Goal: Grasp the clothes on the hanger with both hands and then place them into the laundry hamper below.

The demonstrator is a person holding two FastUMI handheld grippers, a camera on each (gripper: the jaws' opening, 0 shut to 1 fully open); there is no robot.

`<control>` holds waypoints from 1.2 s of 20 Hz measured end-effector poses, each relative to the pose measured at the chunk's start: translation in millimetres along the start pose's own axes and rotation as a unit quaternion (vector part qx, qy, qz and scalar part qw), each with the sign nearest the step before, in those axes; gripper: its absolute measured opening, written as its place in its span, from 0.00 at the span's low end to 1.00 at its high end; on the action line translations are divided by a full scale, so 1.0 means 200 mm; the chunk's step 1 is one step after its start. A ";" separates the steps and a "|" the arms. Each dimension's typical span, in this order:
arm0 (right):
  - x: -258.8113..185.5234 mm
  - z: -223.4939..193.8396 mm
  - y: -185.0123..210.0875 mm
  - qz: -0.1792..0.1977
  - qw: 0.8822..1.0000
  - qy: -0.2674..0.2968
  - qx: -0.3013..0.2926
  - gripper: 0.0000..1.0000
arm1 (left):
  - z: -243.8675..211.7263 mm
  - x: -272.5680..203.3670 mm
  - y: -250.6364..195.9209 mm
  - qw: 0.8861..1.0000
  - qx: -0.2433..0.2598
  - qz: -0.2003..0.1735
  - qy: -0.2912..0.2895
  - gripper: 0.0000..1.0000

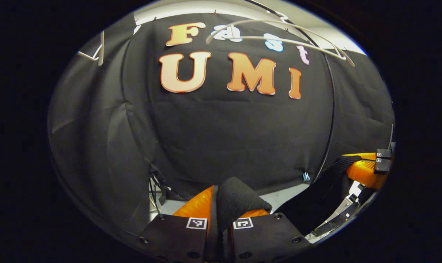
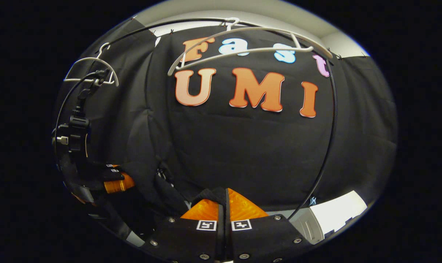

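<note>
While both grippers clamp it, black garment bulges between fingers.

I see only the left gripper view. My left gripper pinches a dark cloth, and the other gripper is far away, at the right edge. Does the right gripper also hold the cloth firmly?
Observer: Yes. In the right gripper view, the right gripper has both fingers pressed together on a fold of the dark garment.
Operator: Is the big white hanger free of clothes?
Observer: The white hanger is seen whole there, and both arms are bare, with nothing draped on it.
Operator: And the second hanger, at my left edge?
Observer: The small hanger is also seen whole there, and it is bare too.
</note>
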State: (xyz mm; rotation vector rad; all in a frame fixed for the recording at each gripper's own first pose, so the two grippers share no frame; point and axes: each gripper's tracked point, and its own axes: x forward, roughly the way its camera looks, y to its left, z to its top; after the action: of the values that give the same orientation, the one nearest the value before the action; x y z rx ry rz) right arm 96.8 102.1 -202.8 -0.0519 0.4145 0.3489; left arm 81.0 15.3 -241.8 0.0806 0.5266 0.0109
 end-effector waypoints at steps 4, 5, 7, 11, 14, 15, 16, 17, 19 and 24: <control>0.06 -0.30 0.05 0.009 0.998 0.060 0.018 0.01 | -0.26 0.00 -0.12 0.998 0.007 -0.027 0.053 0.14; 0.06 -0.37 0.05 0.011 0.997 0.075 0.022 0.01 | -0.33 -0.01 -0.15 0.997 0.014 -0.032 0.065 0.13; 0.04 -0.51 0.04 0.009 0.994 0.103 0.031 0.01 | -0.44 -0.01 -0.17 0.995 0.021 -0.038 0.086 0.14; -0.01 -0.75 0.06 0.014 0.987 0.156 0.042 0.03 | -0.69 -0.02 -0.13 0.987 -0.008 -0.038 0.154 0.14; -0.04 -0.89 0.06 0.016 0.982 0.188 0.029 0.05 | -0.83 -0.06 -0.11 0.981 -0.018 -0.030 0.190 0.17; -0.05 -0.92 0.07 0.017 0.980 0.195 0.027 0.06 | -0.87 -0.07 -0.11 0.979 -0.022 -0.029 0.200 0.19; -0.05 -0.95 0.07 0.017 0.979 0.202 0.028 0.06 | -0.90 -0.07 -0.10 0.977 -0.026 -0.027 0.210 0.27; -0.06 -0.97 0.08 0.018 0.977 0.210 0.029 0.07 | -0.92 -0.08 -0.10 0.975 -0.030 -0.027 0.219 0.30; -0.06 -1.05 0.09 0.022 0.973 0.226 0.033 0.08 | -0.98 -0.09 -0.10 0.972 -0.030 -0.025 0.231 0.28; -0.13 -1.17 0.15 0.039 0.962 0.266 0.046 0.35 | -1.05 -0.14 -0.09 0.966 -0.016 -0.032 0.256 0.78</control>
State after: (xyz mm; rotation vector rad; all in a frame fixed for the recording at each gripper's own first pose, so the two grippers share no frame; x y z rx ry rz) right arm -26.2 93.5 -406.3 -0.0369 0.9673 0.3924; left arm -49.3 11.3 -410.8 0.0274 1.0454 -0.0243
